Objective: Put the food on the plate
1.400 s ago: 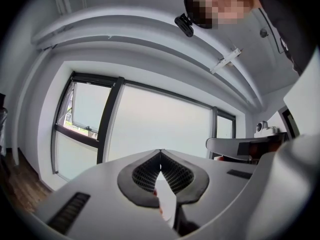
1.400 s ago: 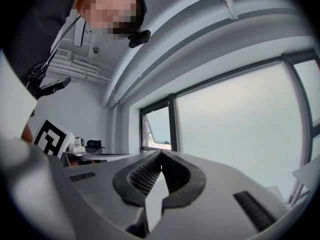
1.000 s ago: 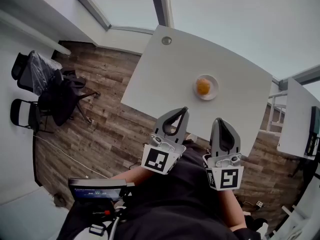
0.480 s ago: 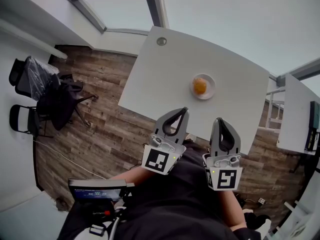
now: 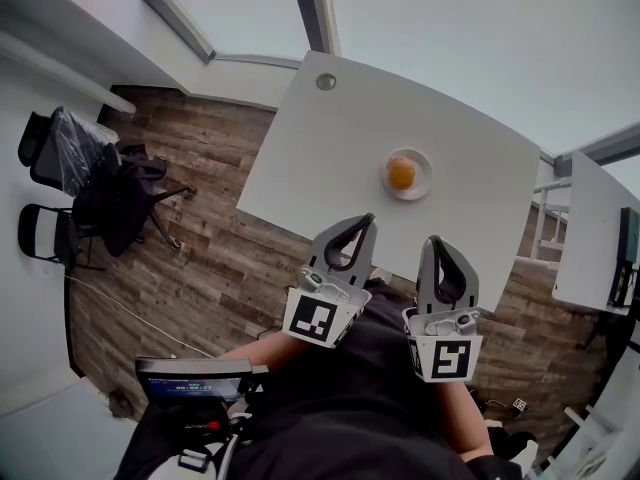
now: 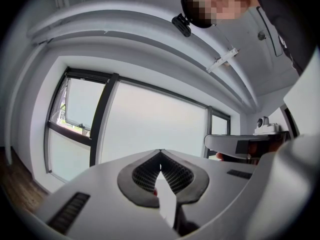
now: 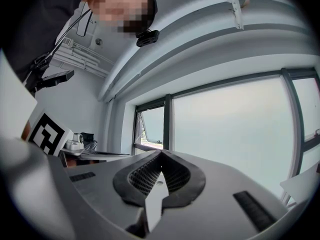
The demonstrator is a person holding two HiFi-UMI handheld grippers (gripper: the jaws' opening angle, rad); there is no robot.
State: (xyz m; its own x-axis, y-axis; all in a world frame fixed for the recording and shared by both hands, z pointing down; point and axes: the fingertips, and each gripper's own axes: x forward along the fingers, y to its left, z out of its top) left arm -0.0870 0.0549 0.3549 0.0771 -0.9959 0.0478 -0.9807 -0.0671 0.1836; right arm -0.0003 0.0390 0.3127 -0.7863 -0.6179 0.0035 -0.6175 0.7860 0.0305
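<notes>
A white table [image 5: 470, 218] stands skewed in the head view, with one corner toward 12 o'clock. Near its middle lies a small white plate [image 5: 424, 178] with a piece of orange food [image 5: 401, 173] on it. A round grey grommet [image 5: 326, 82] sits at 11 o'clock from the plate, near the far corner.

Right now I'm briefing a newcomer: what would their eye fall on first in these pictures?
The orange food sits on a small plate, alone on the right half of the white table. Next come the left gripper and right gripper, both shut and empty, held close to the person's body. Dark chairs stand on the wood floor at far left.
</notes>
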